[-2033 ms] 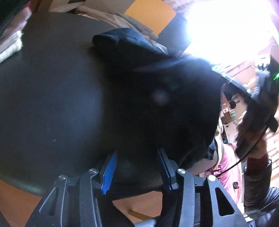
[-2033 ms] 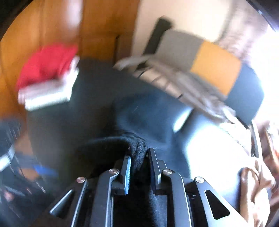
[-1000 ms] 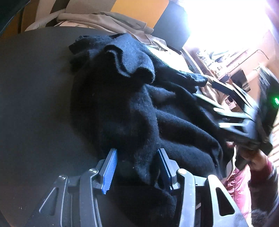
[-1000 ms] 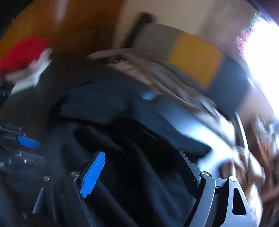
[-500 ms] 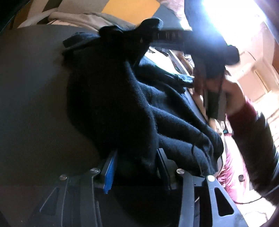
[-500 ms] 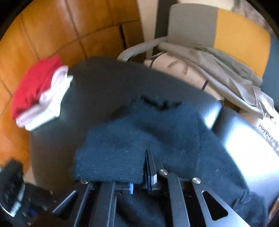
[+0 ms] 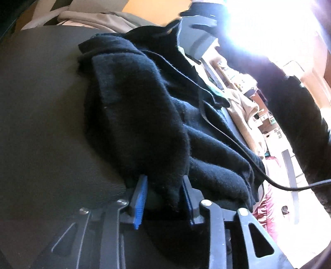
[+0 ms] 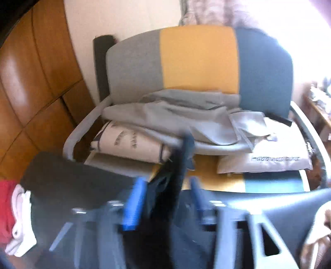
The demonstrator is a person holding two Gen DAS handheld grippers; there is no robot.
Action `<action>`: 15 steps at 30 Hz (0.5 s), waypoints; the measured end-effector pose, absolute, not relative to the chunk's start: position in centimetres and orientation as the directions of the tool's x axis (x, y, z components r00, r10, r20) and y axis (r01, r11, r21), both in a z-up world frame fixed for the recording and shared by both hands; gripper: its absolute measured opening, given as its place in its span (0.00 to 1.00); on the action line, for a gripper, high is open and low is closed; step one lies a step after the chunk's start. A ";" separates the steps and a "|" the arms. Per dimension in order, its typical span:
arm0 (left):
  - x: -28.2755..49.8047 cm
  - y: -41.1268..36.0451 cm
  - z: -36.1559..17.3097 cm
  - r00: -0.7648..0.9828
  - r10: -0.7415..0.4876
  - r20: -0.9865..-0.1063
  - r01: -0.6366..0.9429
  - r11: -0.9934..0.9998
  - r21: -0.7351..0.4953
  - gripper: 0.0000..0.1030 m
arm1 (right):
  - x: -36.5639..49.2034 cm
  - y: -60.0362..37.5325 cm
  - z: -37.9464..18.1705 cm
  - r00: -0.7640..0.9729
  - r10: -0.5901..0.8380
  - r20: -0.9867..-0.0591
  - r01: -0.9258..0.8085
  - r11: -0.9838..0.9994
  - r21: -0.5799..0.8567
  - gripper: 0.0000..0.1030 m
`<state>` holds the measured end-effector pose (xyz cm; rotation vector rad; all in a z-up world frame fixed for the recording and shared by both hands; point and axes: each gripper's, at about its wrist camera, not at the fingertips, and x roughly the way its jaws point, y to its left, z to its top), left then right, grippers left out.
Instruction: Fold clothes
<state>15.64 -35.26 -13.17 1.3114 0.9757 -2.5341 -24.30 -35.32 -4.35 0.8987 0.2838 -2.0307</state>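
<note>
Holding a bunched edge of the black sweater [image 7: 144,115] in your left gripper [image 7: 163,198], you keep it heaped on the dark table [image 7: 41,124]. Your right gripper [image 8: 163,198], jaws part-open, straddles cloth at 12 o'clock. Folded pile [image 8: 12,215] waits at 9 o'clock; this garment remains unfolded.

A grey, yellow and blue chair [image 8: 196,60] stands against a cream wall [image 8: 115,18], wood panelling [image 8: 31,87] left, bright window light right

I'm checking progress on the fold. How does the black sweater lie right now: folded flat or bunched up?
Bunched up. The black sweater lies in thick rolls and ridges on the dark table, one fold between the left tool's fingers.
</note>
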 end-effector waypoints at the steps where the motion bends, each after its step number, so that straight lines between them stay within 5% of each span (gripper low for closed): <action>1: 15.6 -35.4 -13.1 -0.610 0.166 -0.775 0.393 -0.786 -0.478 0.20 | -23.9 -34.1 -4.0 -0.358 -0.635 -0.684 0.807 -0.579 0.116 0.58; 11: 15.3 -36.4 -12.9 -0.554 0.066 -0.830 0.458 -0.808 -0.370 0.13 | -16.2 -14.2 -11.1 -0.221 -0.432 -0.874 0.860 -0.509 0.035 0.58; 15: 14.6 -37.9 -12.7 -0.473 -0.097 -0.875 0.508 -0.842 -0.181 0.12 | -12.9 -5.6 -16.0 -0.194 -0.321 -0.927 0.774 -0.630 0.055 0.59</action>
